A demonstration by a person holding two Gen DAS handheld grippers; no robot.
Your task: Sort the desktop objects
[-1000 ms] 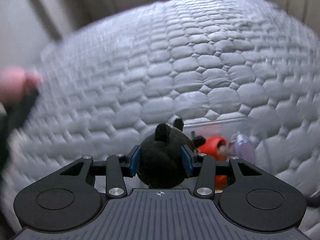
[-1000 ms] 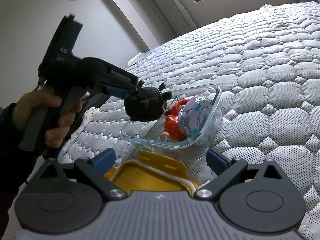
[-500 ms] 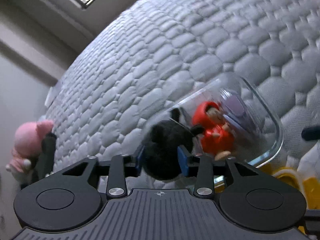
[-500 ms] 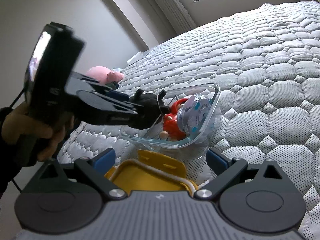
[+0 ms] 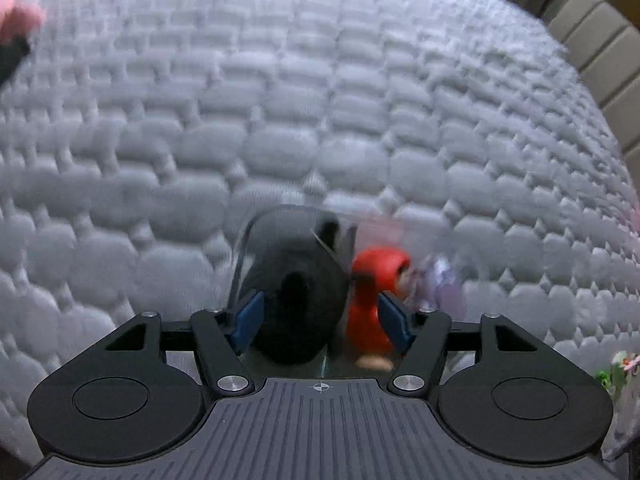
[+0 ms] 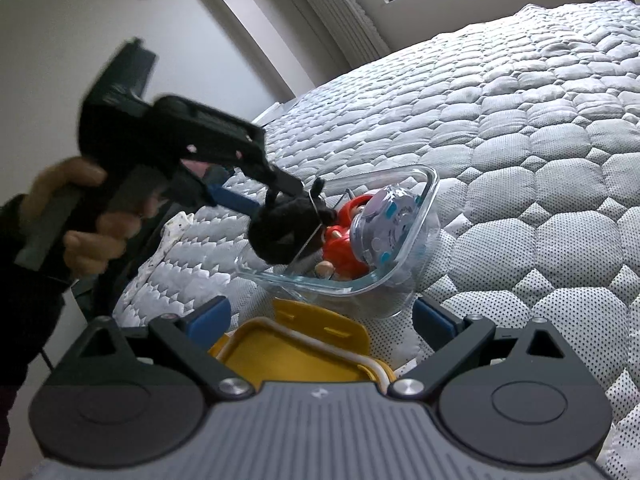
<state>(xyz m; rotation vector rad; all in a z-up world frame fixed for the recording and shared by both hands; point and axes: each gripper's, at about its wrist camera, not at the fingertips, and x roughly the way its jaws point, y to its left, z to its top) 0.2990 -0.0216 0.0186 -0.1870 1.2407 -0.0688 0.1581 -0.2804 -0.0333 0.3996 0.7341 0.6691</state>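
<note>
A black plush toy (image 5: 294,300) sits at the near left end of a clear glass container (image 6: 430,196) on the quilted bed. It also shows in the right wrist view (image 6: 282,232). My left gripper (image 5: 320,318) is open, its jaws spread around the plush and a red figurine (image 5: 370,304) beside it. The container also holds a silver disc toy (image 6: 386,224). My right gripper (image 6: 322,316) is open and empty, just above a yellow lid (image 6: 304,344) in front of the container.
The grey quilted mattress (image 6: 520,128) stretches far and right. A pink plush (image 5: 16,20) lies at the far left edge. A small green and pink item (image 5: 616,370) lies at the right. Beige padded panels (image 5: 600,40) stand beyond the bed.
My left gripper has lowered the black plush into the container and opened its jaws, letting go. My right gripper has stayed in place.
</note>
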